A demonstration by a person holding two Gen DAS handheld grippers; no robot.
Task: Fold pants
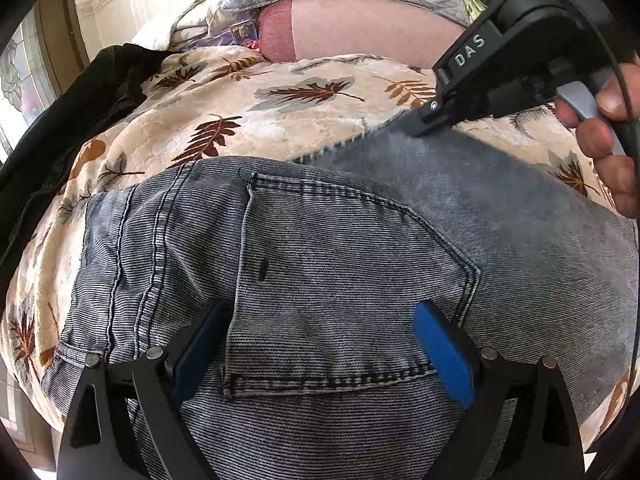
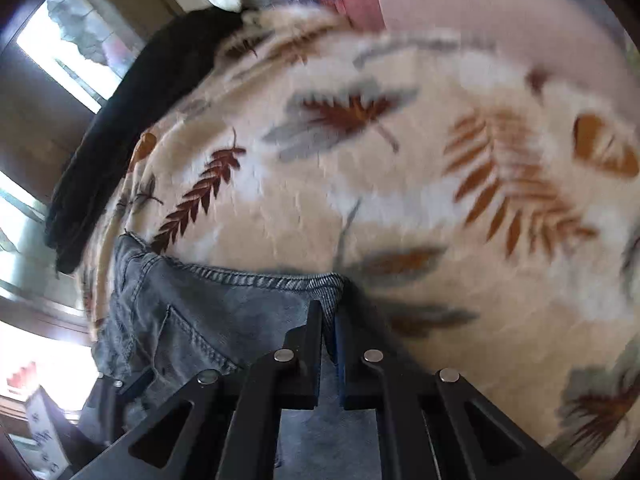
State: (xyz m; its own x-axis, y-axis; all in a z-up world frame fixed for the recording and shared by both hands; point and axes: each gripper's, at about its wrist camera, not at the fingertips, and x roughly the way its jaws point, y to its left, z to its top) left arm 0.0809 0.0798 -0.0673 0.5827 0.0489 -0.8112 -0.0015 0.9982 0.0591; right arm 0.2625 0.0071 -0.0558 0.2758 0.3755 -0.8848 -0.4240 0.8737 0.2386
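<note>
Item: grey denim pants (image 1: 340,272), lying across a leaf-print blanket (image 1: 224,120) and filling the lower half of the left wrist view, back pocket (image 1: 344,280) facing up.

Handling: judged soft and limp but fairly heavy for cloth; thick at seams, pocket and waistband, so likely gripping well and not slipping. The best holds are looking to be a hem, waistband or side seam, where the layers are doubled.

Left gripper (image 1: 320,352): hovering over the pocket with blue pads (image 1: 444,356) standing wide apart, holding nothing.

Right gripper (image 2: 329,344): jaws showing fully closed at the lower centre of its own view, pinching the pants' stitched edge (image 2: 256,280); in the left view it is sitting at upper right, worked by a hand (image 1: 608,136), its tip on the cloth edge.

Hard to make out: the right view is smearing with motion, so how much cloth sits between the jaws is uncertain, possibly only the edge. The legs are running out of frame at the bottom; fold count cannot be told. A dark garment (image 2: 132,120) is lying at the blanket's left edge, unidentified.
</note>
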